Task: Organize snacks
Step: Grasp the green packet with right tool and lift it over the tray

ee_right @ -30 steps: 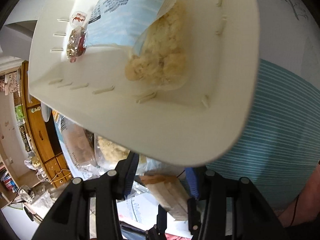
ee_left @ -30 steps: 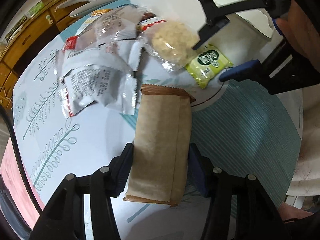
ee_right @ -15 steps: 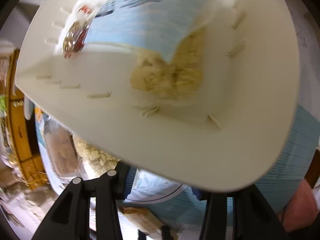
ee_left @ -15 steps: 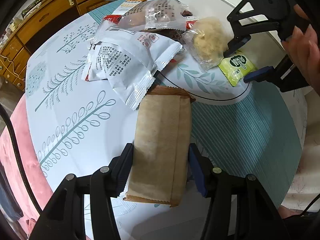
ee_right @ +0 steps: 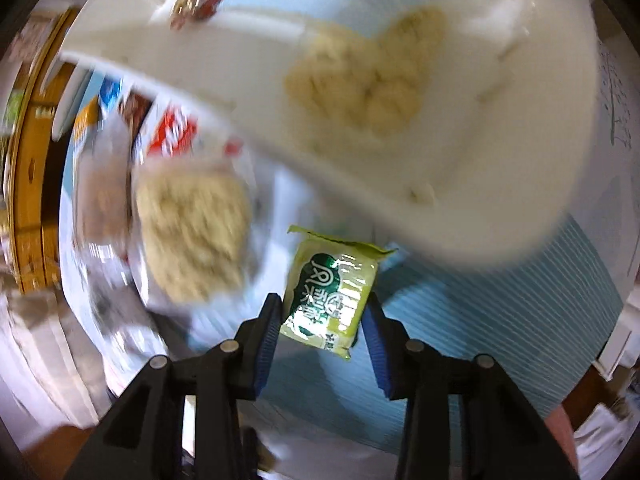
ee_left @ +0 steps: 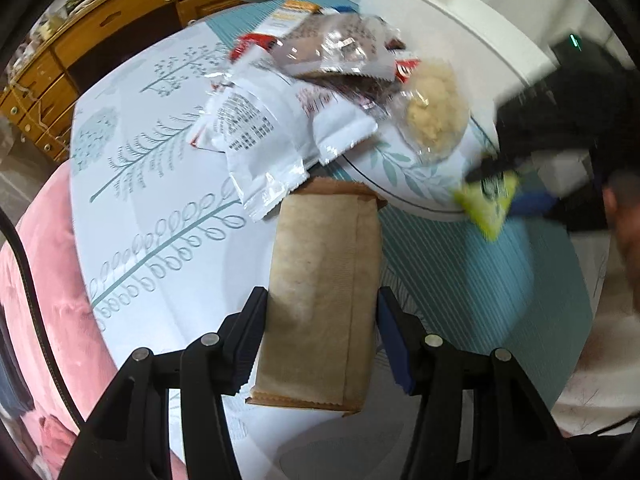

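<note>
My left gripper (ee_left: 322,296) is shut on a brown paper snack packet (ee_left: 324,256), held lengthwise above the table. In the right wrist view my right gripper (ee_right: 322,304) has a small green packet (ee_right: 332,292) between its blue pads; its jaws are closing and both pads touch the packet's sides. That green packet (ee_left: 486,200) shows blurred in the left wrist view, beside the white bin (ee_left: 440,12). The bin (ee_right: 240,80) holds a pale crumbly snack pack (ee_right: 368,80). A pile of white and clear snack packets (ee_left: 272,136) lies on the table.
A clear pack of beige crumbly snack (ee_left: 436,112) lies by the bin. The patterned tablecloth (ee_left: 160,240) ends at a pink seat (ee_left: 40,280) on the left. A wooden cabinet (ee_left: 100,32) stands behind. A person's hand (ee_left: 624,216) is at the right.
My right gripper has come away from over the bin and closed around the green packet, which has shifted from its spot. My left gripper has moved, still holding the brown packet.
</note>
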Tool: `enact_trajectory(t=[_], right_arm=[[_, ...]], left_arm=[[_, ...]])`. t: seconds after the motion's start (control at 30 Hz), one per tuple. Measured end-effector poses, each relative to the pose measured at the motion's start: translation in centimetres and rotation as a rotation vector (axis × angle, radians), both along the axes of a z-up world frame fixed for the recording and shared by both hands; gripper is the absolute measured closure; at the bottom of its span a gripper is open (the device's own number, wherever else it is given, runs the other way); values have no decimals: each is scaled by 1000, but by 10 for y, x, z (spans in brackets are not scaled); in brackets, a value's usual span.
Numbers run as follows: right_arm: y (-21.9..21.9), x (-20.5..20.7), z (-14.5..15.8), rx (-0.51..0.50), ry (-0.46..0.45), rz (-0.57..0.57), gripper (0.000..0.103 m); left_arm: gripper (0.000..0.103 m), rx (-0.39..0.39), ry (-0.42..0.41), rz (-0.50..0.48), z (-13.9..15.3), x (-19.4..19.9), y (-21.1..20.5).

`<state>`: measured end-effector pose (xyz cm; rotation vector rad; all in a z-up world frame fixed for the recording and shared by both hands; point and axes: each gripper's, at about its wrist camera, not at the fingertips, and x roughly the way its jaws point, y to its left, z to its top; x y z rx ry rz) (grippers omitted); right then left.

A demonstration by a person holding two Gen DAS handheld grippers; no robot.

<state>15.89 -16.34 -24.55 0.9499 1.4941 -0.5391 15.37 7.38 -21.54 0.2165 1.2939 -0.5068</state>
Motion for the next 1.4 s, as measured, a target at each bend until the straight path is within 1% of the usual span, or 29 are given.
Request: enact_trajectory(t=[0.13,0.27,0.33,0.43,0.5,0.67,0.7,0.73,0.77,0.9,1.0,1.07,1.17,1.4], right_arm=[[10,-15,3,40,-9,88,62],[20,-29,20,33,-57,186,62],[30,-27,27,23,-81,218,62],[36,-23,43,9,-140,285,62],[40,-11,53,1,-185,326,62],[33,-14,87,-7,-316,420,62],[18,-25,92,-7,-336,434,62],[7,-25,98,-10,-356,447,62],[2,-25,104,-14,-385,463,62],[-13,-21,122,-55,-462,515,62],[-34,-25,139,-97,-512,546,62],[-48,-26,148,-129,-545,563,62],[-69,-27,158,-178,-581,579,62],[-120,-32,169,-258,-626,578,62]], left_arm=[[51,-18,2,49,12,0,6],[51,-46,-8,95,31,-2,10],[51,-64,-6,123,44,-3,5],[51,-91,-13,169,58,-7,-1],[51,-105,-25,190,70,-13,-5],[51,-138,-63,236,92,-16,-21],[51,-146,-70,244,96,-17,-25],[51,-154,-78,252,101,-17,-29],[51,-160,-84,257,103,-15,-32],[51,-201,-128,282,126,-13,-53],[51,-225,-146,286,139,-9,-71],[51,-250,-172,286,149,-6,-87],[51,-272,-196,288,158,-2,-110],[51,-343,-203,275,166,5,-158]])
